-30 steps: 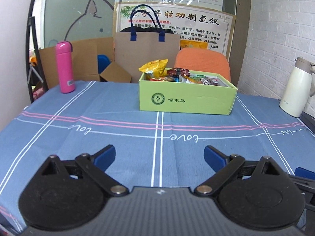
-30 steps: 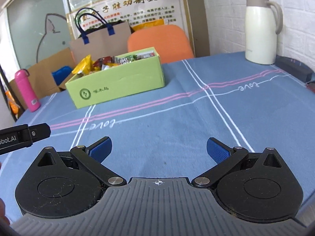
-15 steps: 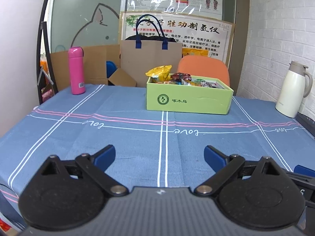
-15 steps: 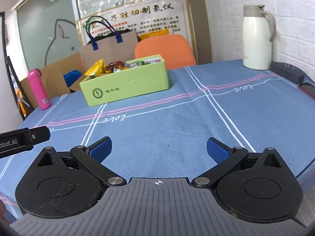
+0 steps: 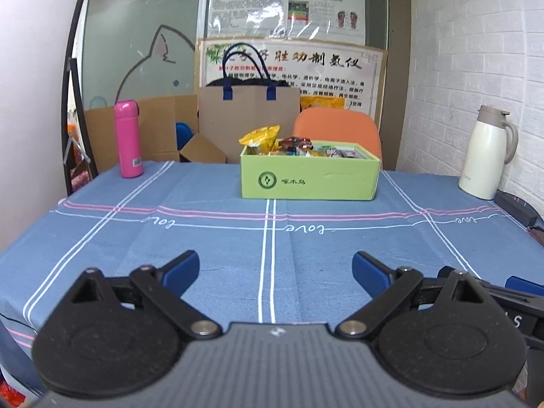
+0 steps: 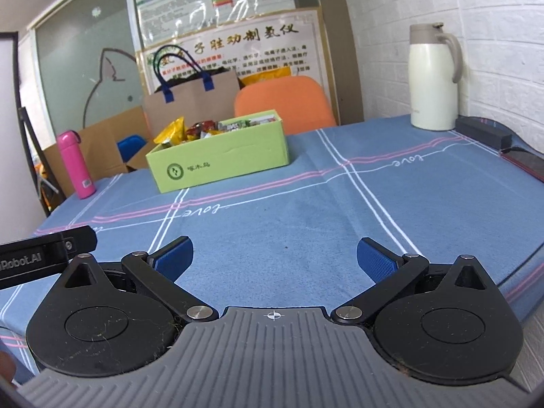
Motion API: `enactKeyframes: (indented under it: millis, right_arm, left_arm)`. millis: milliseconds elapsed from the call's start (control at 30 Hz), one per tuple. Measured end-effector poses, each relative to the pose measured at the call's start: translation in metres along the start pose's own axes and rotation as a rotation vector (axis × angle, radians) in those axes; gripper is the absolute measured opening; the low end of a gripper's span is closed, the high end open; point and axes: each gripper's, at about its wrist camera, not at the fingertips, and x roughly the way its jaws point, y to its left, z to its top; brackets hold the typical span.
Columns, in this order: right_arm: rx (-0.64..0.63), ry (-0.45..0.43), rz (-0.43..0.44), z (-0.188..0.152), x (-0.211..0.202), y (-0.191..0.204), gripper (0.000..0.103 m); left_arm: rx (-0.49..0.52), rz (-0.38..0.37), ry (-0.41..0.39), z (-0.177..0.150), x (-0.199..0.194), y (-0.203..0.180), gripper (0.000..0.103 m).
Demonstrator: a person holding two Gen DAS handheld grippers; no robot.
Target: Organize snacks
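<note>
A light green cardboard box [image 5: 309,178] [image 6: 221,165] stands at the far middle of the blue tablecloth, filled with several snack packets [image 5: 292,144] [image 6: 197,131], a yellow bag [image 5: 260,137] sticking up at its left end. My left gripper [image 5: 275,270] hangs open over the near part of the cloth, far from the box, nothing between its blue pads. My right gripper [image 6: 273,256] is likewise open and empty, the box lying ahead to its left. Part of the left gripper's black body [image 6: 44,255] shows at the right wrist view's left edge.
A pink bottle [image 5: 128,139] [image 6: 76,165] stands at the far left corner. A cream thermos jug [image 5: 486,153] [image 6: 433,76] and a black bar-shaped device [image 6: 482,131] sit at the far right by the white brick wall. Behind the table are an orange chair [image 5: 336,129], a brown paper bag [image 5: 248,119] and cardboard boxes.
Both grippers have drawn back and risen from the table; the box and bottle look smaller and farther. Both stayed open and empty.
</note>
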Motion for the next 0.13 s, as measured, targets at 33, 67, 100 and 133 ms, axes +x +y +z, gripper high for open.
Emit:
enactKeyframes:
  millis: [33, 67, 100, 133]
  right_arm:
    - [0.004, -0.006, -0.003, -0.0007, -0.0025, -0.0008, 0.093]
    - [0.007, -0.01, -0.006, -0.0017, -0.0045, -0.0009, 0.093]
    - [0.009, -0.014, -0.007, -0.0027, -0.0065, -0.0017, 0.093]
    - [0.011, -0.017, -0.007, -0.0038, -0.0082, -0.0021, 0.093]
  left_arm:
    - [0.002, 0.0, -0.006, -0.0009, -0.0029, -0.0007, 0.095]
    - [0.0, 0.002, -0.01, -0.0026, -0.006, -0.0012, 0.095]
    - [-0.004, 0.004, -0.013, -0.0041, -0.0082, -0.0012, 0.095]
    - [-0.005, 0.005, -0.016, -0.0057, -0.0104, -0.0014, 0.095]
